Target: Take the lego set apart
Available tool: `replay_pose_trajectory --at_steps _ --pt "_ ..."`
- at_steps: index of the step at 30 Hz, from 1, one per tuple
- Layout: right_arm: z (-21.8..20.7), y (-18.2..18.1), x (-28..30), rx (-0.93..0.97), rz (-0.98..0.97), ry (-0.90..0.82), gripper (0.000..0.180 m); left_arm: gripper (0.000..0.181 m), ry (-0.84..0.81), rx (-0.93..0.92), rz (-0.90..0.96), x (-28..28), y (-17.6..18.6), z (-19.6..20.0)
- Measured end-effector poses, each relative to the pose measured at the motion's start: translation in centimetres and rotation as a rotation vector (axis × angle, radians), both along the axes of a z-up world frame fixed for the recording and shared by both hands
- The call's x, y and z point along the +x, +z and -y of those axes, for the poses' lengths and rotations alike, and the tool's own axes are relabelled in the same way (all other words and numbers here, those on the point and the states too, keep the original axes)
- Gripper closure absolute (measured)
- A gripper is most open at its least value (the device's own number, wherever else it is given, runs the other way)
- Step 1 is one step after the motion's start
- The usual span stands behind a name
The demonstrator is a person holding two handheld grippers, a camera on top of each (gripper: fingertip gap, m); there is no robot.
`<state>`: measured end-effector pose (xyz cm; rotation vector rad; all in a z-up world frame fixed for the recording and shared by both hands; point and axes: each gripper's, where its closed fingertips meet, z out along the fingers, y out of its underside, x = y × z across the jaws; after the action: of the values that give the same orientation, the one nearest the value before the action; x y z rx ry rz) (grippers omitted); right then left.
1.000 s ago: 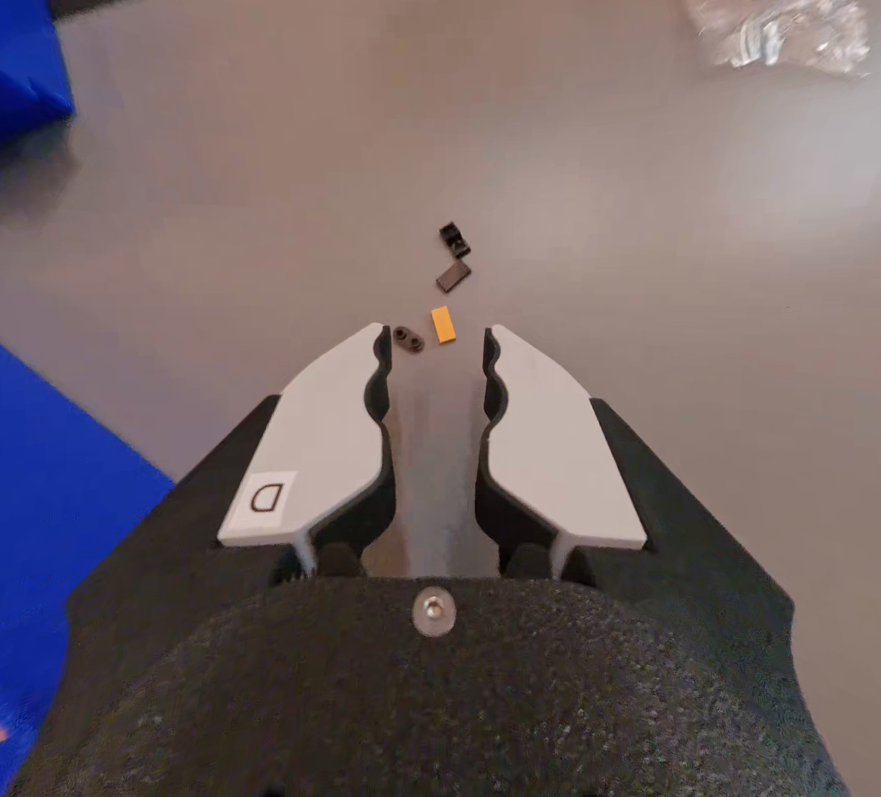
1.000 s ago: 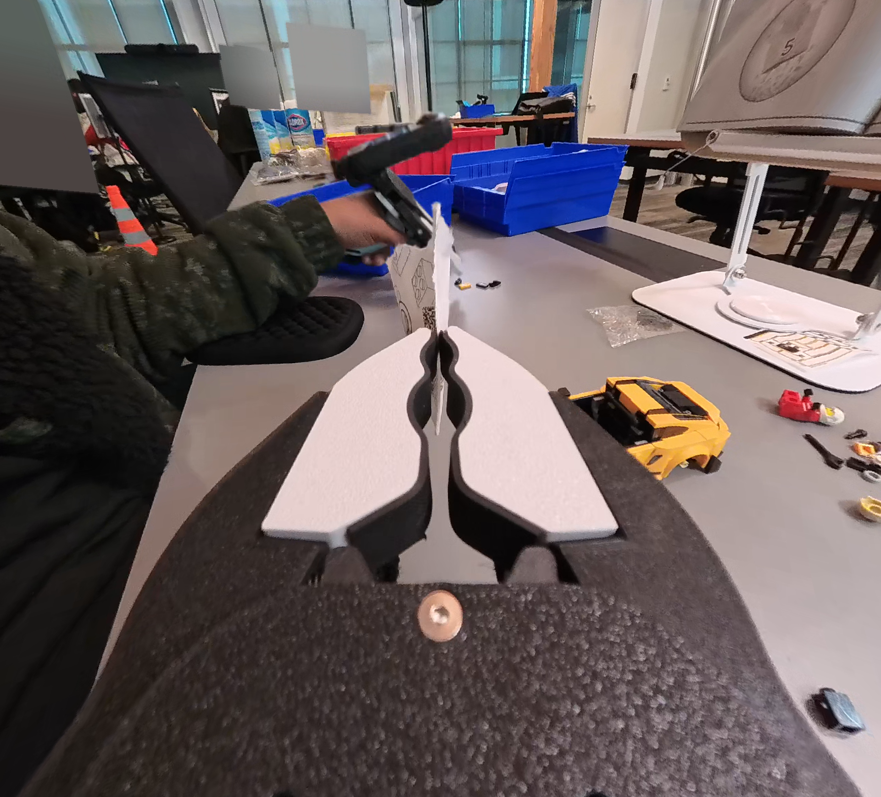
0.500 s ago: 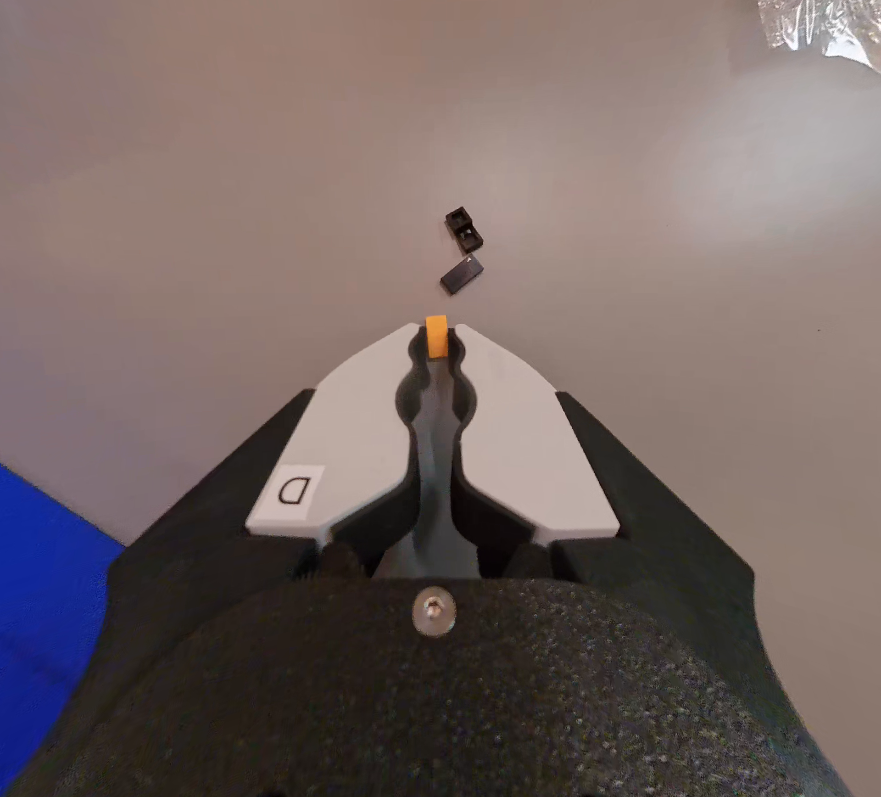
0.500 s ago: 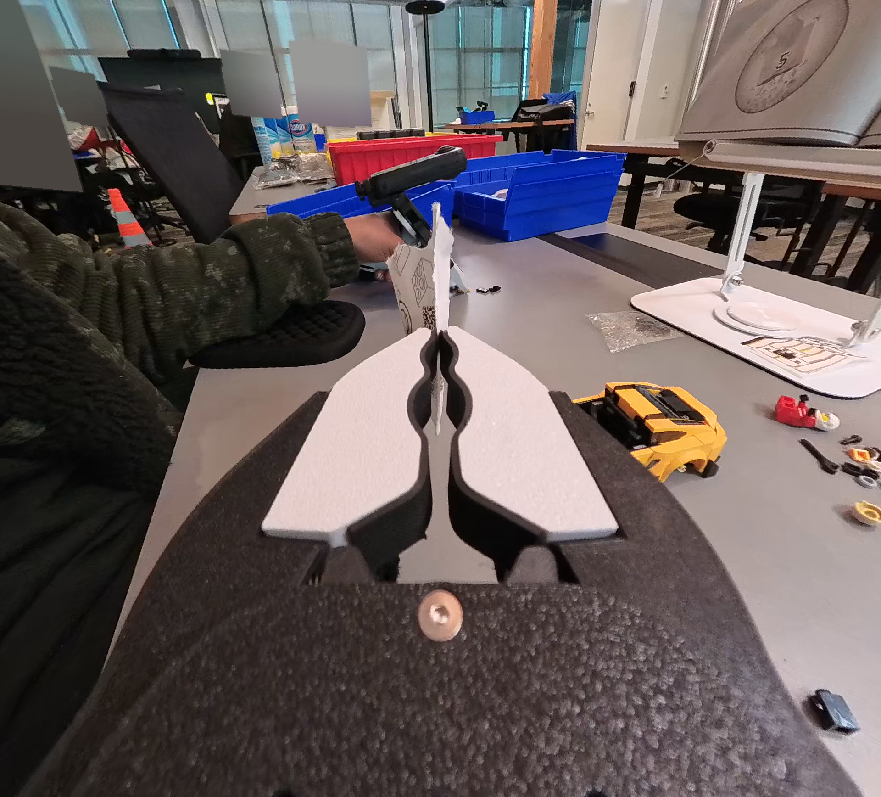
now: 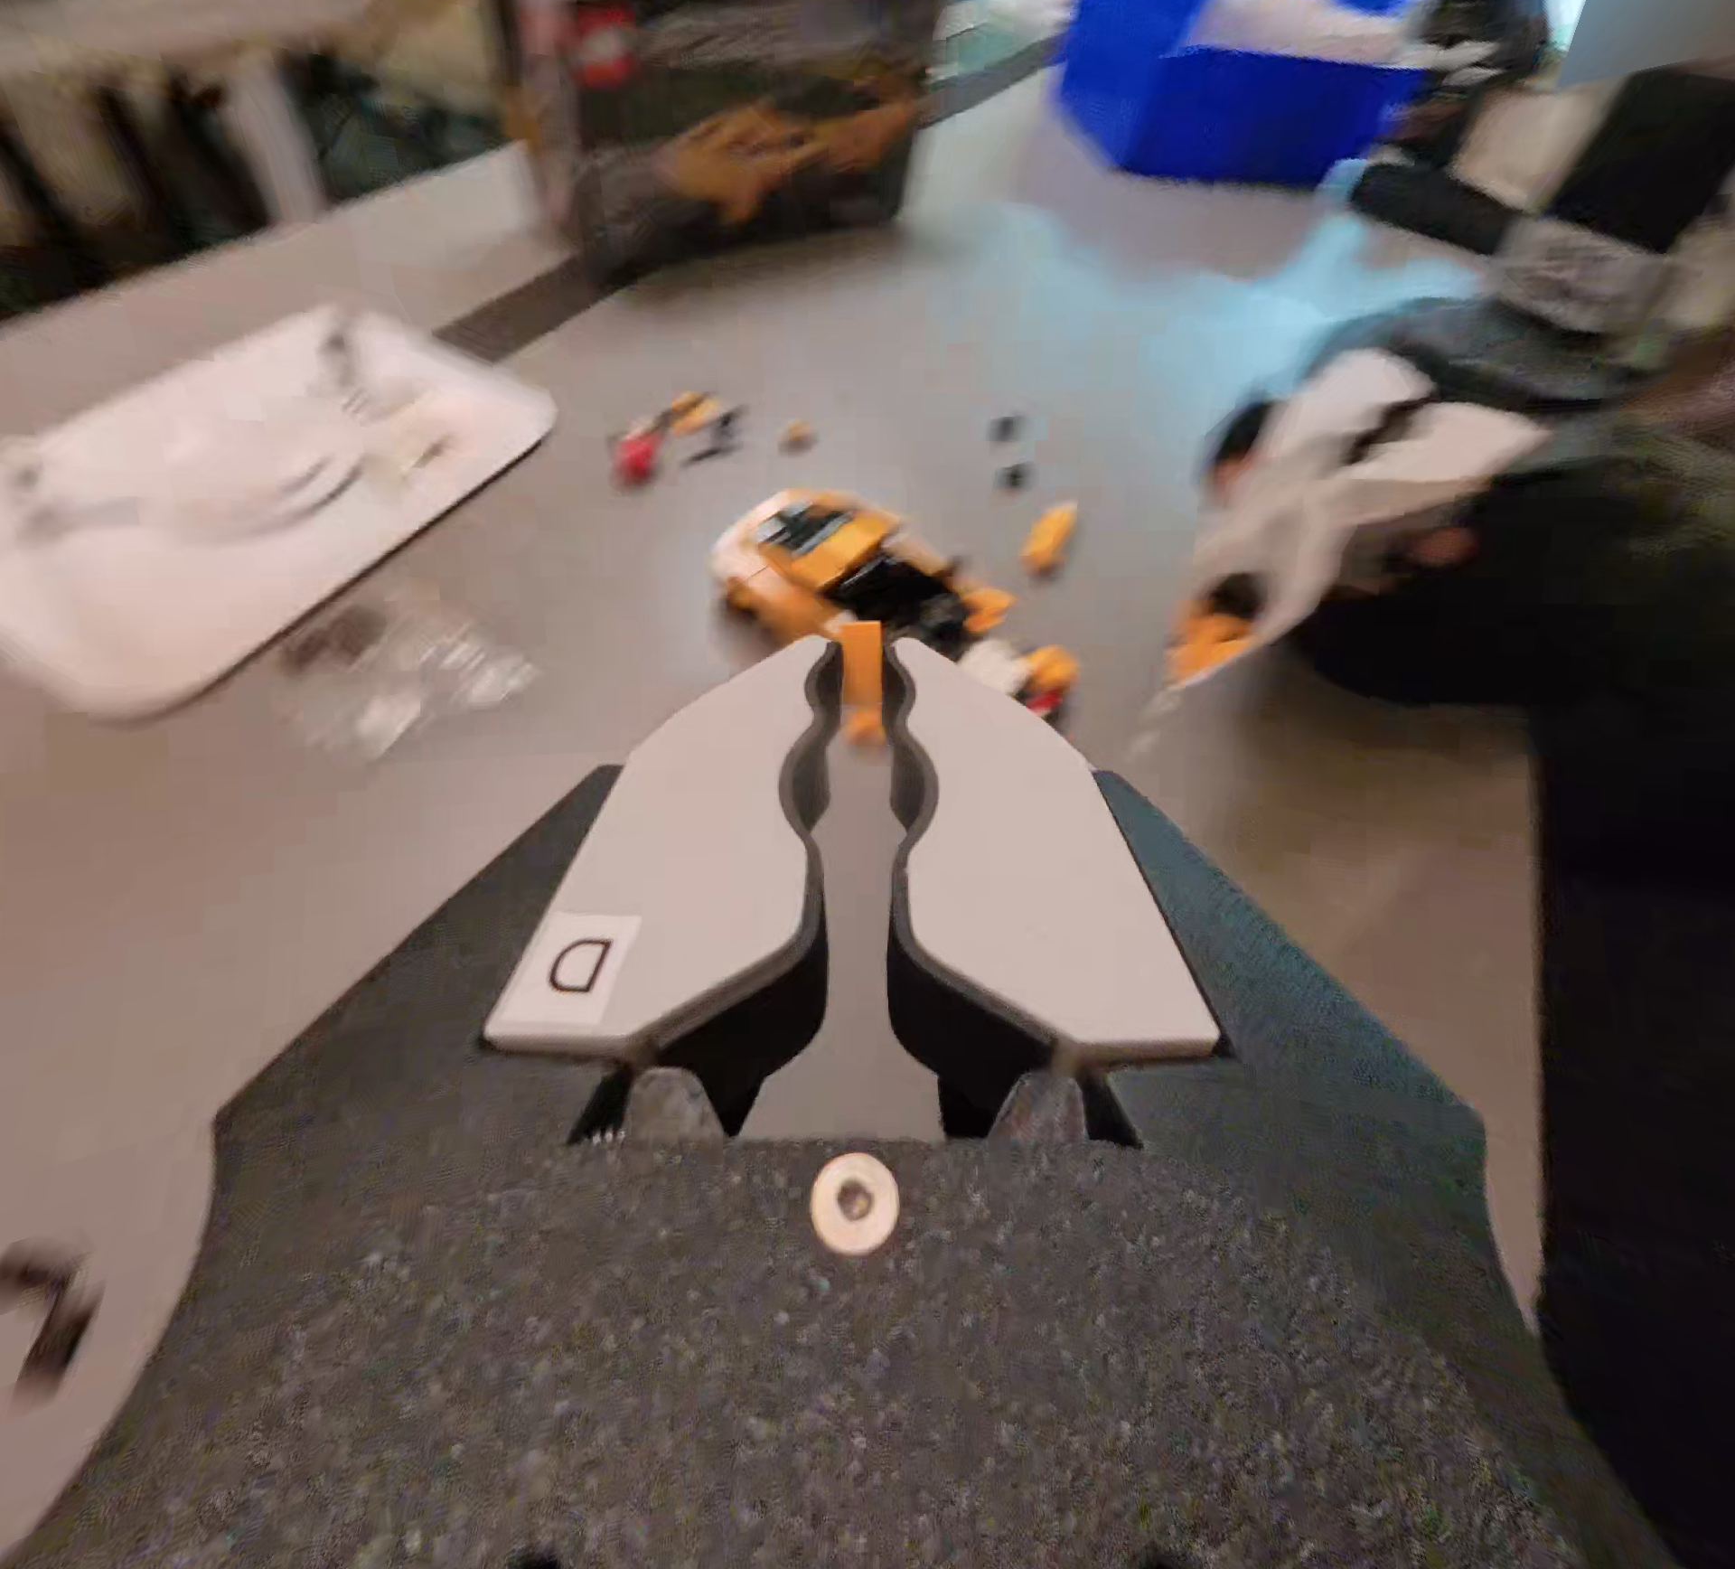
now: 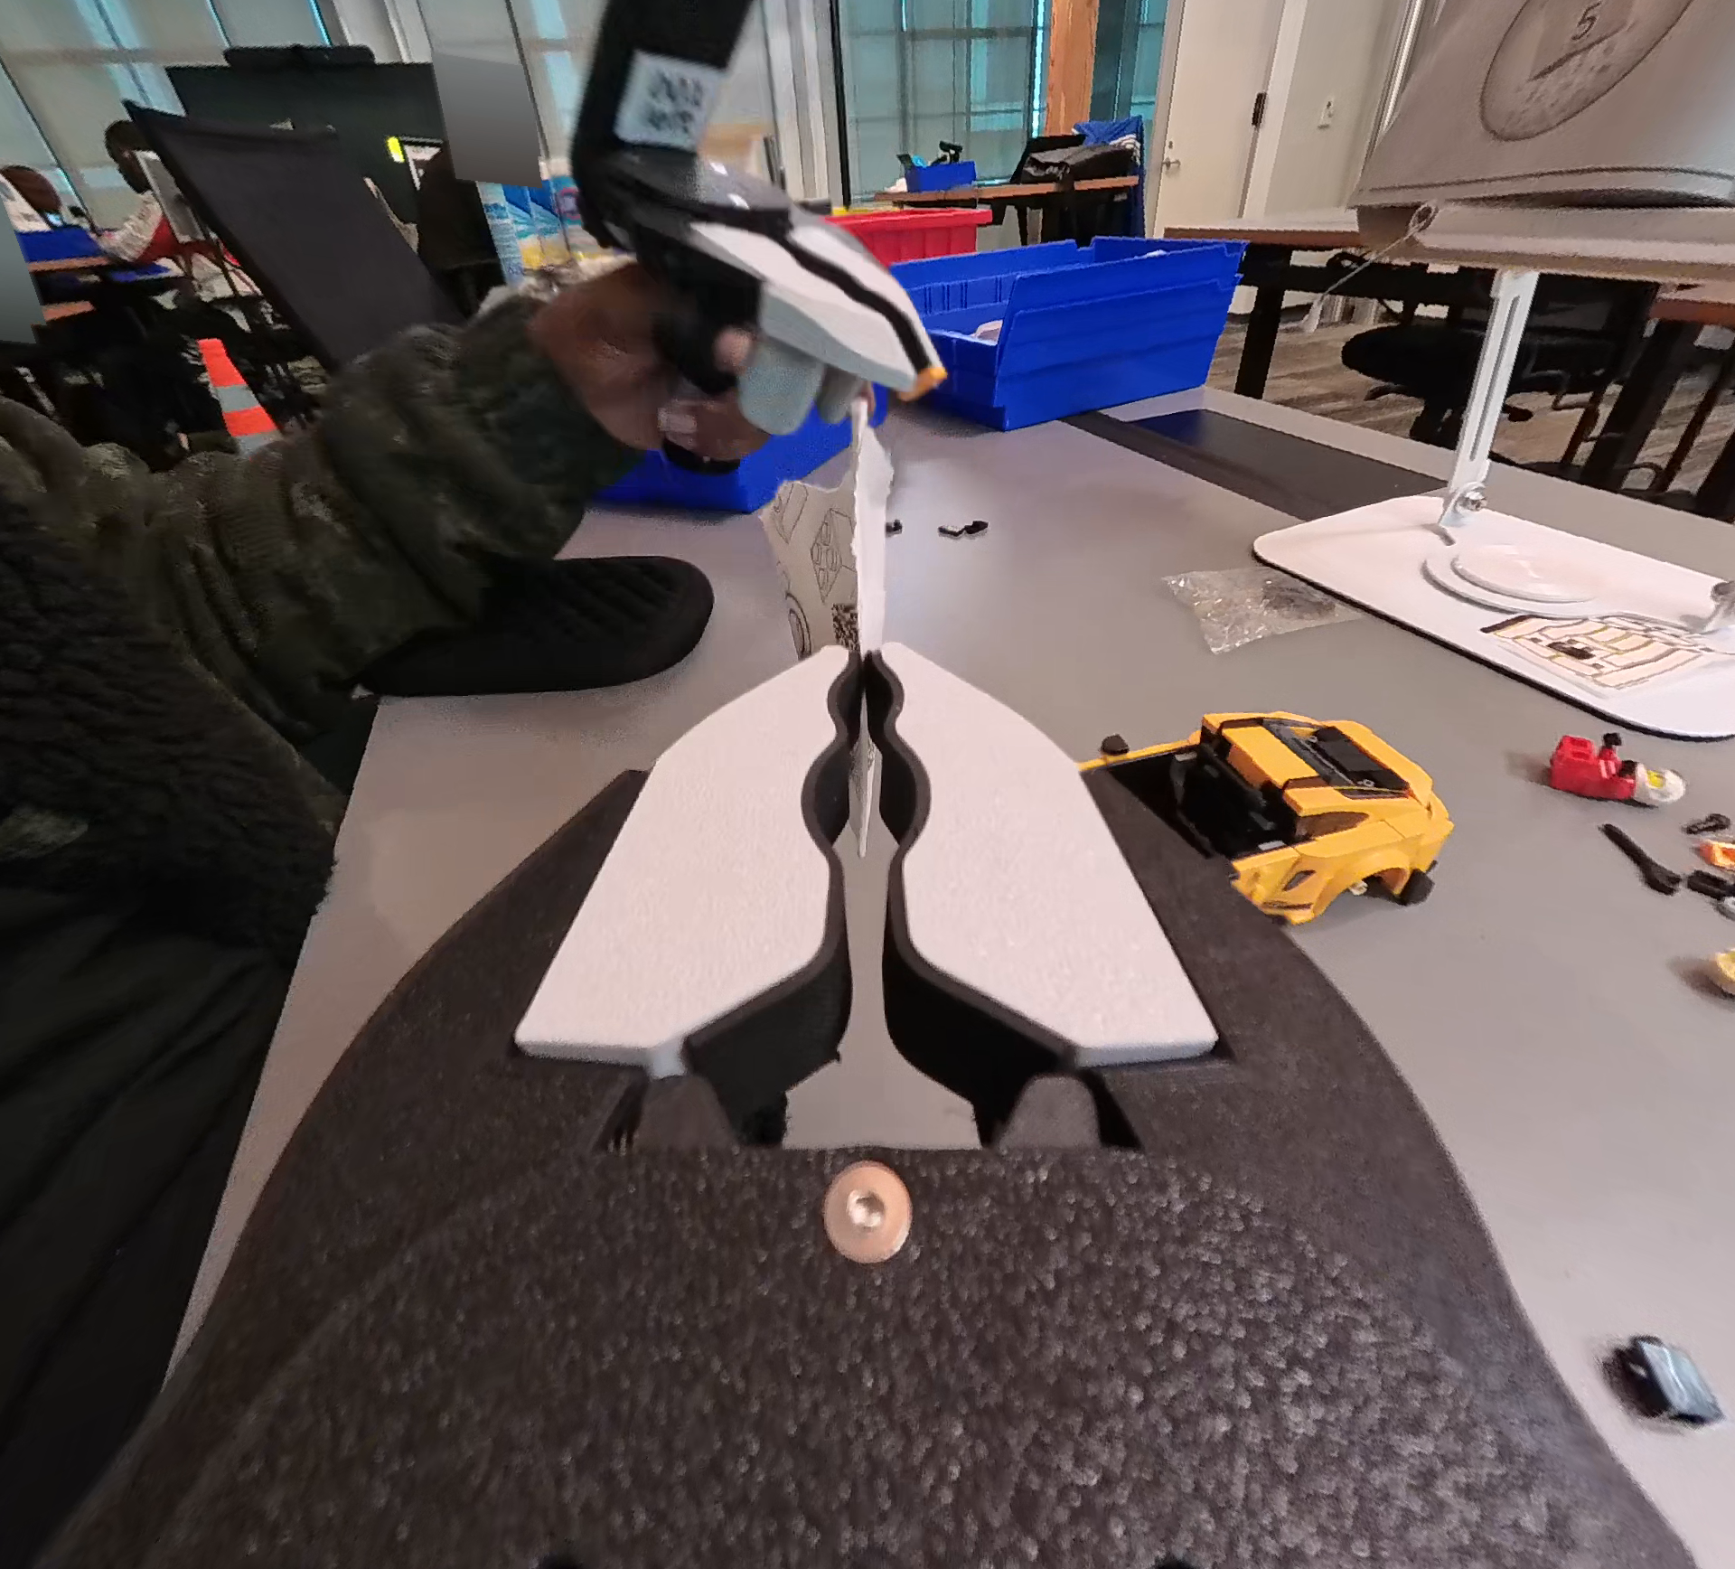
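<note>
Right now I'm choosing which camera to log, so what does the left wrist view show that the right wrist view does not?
Only the left wrist view shows the lego box standing at the table's far side, and the left hand-held gripper shut on a small orange piece seen from behind.

Only the right wrist view shows the right hand-held gripper shut on a torn paper bag, and a loose dark piece near the table edge.

Both show the yellow lego car, the red piece, the clear plastic bag and the white stand base.
</note>
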<state>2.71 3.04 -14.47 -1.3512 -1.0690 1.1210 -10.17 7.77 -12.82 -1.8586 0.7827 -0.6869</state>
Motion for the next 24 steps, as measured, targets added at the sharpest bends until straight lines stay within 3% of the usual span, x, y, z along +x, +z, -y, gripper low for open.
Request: replay_pose_trajectory --at_steps 4,6,10,15,17,20,24 --pt "0.0 -0.2 -0.1 -0.006 0.005 0.002 0.179 0.173 -0.235 0.104 -0.003 7.2 1.8 3.9" --pt "0.0 -0.1 -0.1 -0.003 -0.001 0.003 0.179 0.173 -0.256 0.114 -0.056 8.7 1.0 4.3" --pt "0.1 0.0 -0.1 -0.002 -0.008 0.005 0.179 0.164 -0.309 0.081 -0.065 9.7 -0.4 4.7" --pt "0.0 0.3 0.1 0.0 -0.022 0.0 0.179 0.16 -0.329 0.116 0.035 8.3 1.6 5.0" --pt "0.0 0.4 0.2 0.0 -0.027 -0.003 0.179 0.162 -0.174 0.123 -0.004 5.5 1.7 2.9" --pt "-0.1 0.5 0.2 0.002 -0.034 -0.007 0.18 0.163 0.253 0.088 -0.126 -2.7 0.6 -1.9" --pt "0.0 0.5 0.2 -0.001 -0.034 -0.004 0.179 0.162 0.706 -0.094 -0.264 -14.1 -3.7 -4.1"
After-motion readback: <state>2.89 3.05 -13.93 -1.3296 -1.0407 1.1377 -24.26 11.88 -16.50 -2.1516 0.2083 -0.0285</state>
